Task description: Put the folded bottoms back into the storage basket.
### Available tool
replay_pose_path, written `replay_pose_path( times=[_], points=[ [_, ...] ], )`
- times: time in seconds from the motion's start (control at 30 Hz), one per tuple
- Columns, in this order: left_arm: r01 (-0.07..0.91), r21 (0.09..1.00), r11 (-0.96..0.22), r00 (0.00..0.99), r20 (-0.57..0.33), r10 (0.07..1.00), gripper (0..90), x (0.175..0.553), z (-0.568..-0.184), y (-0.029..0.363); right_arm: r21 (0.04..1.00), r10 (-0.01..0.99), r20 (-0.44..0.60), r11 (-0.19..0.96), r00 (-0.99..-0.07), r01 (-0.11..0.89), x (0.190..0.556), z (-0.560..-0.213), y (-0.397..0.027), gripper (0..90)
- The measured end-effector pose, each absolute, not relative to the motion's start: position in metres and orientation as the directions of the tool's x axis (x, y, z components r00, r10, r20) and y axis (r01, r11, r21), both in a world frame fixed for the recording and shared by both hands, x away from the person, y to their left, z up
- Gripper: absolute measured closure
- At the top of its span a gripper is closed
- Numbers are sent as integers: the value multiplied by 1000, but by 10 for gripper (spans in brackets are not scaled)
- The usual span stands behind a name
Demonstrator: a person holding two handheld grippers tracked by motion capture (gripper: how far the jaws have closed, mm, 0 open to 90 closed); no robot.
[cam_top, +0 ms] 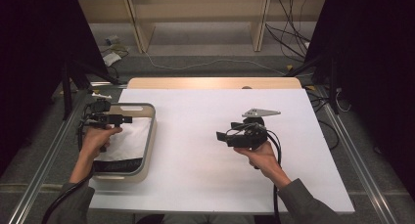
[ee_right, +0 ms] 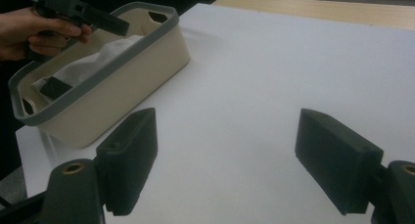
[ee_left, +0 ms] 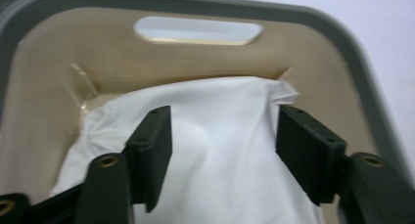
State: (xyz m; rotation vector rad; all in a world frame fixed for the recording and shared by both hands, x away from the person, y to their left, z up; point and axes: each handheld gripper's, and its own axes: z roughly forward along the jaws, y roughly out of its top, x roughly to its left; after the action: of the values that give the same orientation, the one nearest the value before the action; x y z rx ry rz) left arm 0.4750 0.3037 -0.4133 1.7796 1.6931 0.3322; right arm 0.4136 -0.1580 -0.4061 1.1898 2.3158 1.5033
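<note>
High view: white cloth (cam_top: 128, 138) with unreadable dark label lies in the basket (cam_top: 149, 150) at table's (cam_top: 205, 150) left edge; left gripper (cam_top: 128, 119) and right gripper (cam_top: 220, 136) both gape, empty.

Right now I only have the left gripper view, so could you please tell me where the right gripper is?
Observer: The right gripper hovers over the bare white table, well apart from the basket, jaws open and empty.
Operator: Thank you. Is anything marked on the cloth?
Observer: The white cloth has a black patch at the end nearest the person.
Operator: And where is my gripper?
Observer: The left gripper is above the basket's far half.
</note>
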Motion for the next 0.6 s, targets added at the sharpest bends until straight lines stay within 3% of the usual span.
replay_pose_path(
  times=[0.23,0.6],
  points=[
    [779,626,42,179,-286,942,248,469,-411,296,830,675,292,173,-677,530,410,-406,-163,246],
    [744,665,67,190,-307,933,185,458,-406,290,836,676,307,145,-670,530,406,-405,-172,244]
  ],
)
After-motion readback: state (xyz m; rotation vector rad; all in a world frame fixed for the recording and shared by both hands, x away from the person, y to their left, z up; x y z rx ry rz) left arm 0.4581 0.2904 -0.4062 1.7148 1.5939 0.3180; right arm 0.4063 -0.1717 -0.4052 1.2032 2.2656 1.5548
